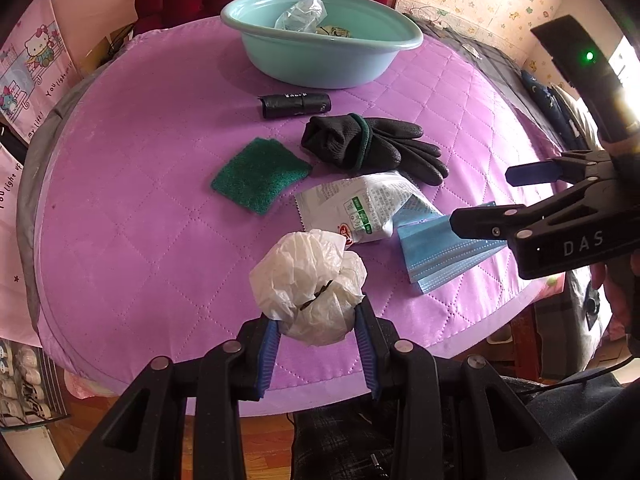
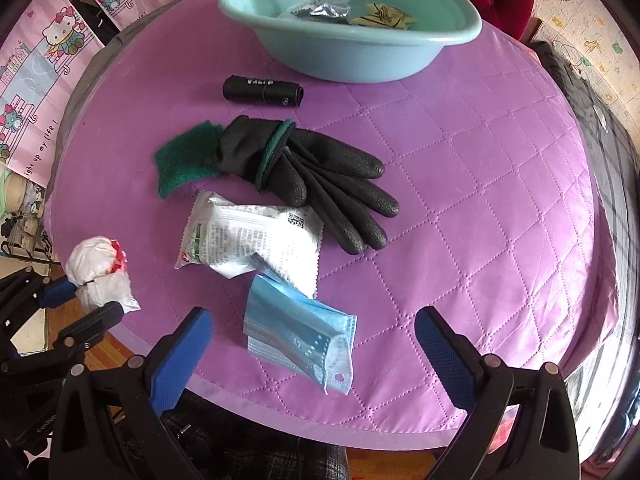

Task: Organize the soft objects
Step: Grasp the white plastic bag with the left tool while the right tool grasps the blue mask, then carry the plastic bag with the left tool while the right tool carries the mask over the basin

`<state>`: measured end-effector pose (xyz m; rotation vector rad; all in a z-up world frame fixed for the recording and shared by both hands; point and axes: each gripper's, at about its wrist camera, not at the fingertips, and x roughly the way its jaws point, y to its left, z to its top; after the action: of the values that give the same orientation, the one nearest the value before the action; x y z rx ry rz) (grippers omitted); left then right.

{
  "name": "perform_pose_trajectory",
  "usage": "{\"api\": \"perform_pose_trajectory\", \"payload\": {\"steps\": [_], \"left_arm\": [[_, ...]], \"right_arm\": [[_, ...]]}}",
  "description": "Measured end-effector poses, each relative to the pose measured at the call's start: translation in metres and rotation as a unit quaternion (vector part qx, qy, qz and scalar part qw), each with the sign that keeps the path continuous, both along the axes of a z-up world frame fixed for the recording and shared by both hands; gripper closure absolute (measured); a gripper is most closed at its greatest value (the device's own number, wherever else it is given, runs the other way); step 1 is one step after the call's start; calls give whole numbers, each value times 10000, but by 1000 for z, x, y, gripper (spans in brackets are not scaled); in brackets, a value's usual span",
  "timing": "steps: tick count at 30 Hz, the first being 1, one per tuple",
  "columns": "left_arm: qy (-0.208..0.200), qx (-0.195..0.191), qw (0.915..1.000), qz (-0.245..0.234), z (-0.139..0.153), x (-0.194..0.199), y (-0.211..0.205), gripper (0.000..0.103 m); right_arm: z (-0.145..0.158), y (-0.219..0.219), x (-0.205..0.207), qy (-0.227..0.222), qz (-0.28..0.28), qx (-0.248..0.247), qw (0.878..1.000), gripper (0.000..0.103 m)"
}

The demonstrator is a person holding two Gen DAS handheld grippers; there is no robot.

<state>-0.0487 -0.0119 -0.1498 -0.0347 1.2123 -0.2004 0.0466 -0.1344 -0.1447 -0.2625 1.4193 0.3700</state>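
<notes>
- The left gripper (image 1: pixel 316 332) is clenched on a crumpled white plastic bag (image 1: pixel 310 288), blue pads pressing both sides. It's lifted clear, just off the near edge of the table (image 1: pixel 120 208), so my guess is it's headed for the basin.
- The right gripper (image 2: pixel 312 344) hangs over the near edge with its jaws spread wide and nothing between them. It's parked right above the blue face masks (image 2: pixel 298 336), so that looks like its next pick.
- The basin (image 1: pixel 320 60) sits at the far edge, which makes sense as the drop spot: there's already a clear plastic bag (image 1: pixel 300 16) and some yellowish thing in there that I can't make out.
- Still loose on the purple quilted cover, mostly bunched around the middle toward the near edge:
- one black roll (image 1: pixel 296 105), closest to the basin
- one green scrub pad (image 1: pixel 260 174)
- black gloves (image 1: pixel 376 148), bundled together at the cuff. Looks like a pair, but can't swear to it
- one white snack wrapper (image 1: pixel 352 208), flattened, overlapping the masks
- the masks, a small folded stack, can't count how many
- So two grippers, one basin, five kinds of things left on the table plus the bag in the air. Early-to-middle of the job, I'd say.
</notes>
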Motion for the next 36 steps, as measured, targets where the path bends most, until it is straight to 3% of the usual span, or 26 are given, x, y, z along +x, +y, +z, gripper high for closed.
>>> {"api": "perform_pose_trajectory", "payload": {"steps": [9,11,13,15,17,23,36], "left_arm": [[59,39,10000,27,-2,-3,9,64],[70,47,10000,15,-3,-3,9,64],[77,56,10000,-6,-3,-3,8,64],[83,65,9999,-29,-4,-3,8,64],[81,79,9999,-41,-4,-2,7,64],[1,120,9999,-47,2,1,8,64],[-266,116,9992,-291,22,9,0,64]], "right_arm": [[-35,-9,0,397,-250,51,9989,1],[-38,-10,-1,430,-272,106,9986,6],[-41,-10,-1,498,-297,196,9981,28],[-43,-8,-3,616,-279,305,9972,72],[-39,-6,-10,636,-233,508,9964,98],[-20,2,-28,367,83,526,9979,102],[24,-5,-41,43,-37,522,9986,102]]}}
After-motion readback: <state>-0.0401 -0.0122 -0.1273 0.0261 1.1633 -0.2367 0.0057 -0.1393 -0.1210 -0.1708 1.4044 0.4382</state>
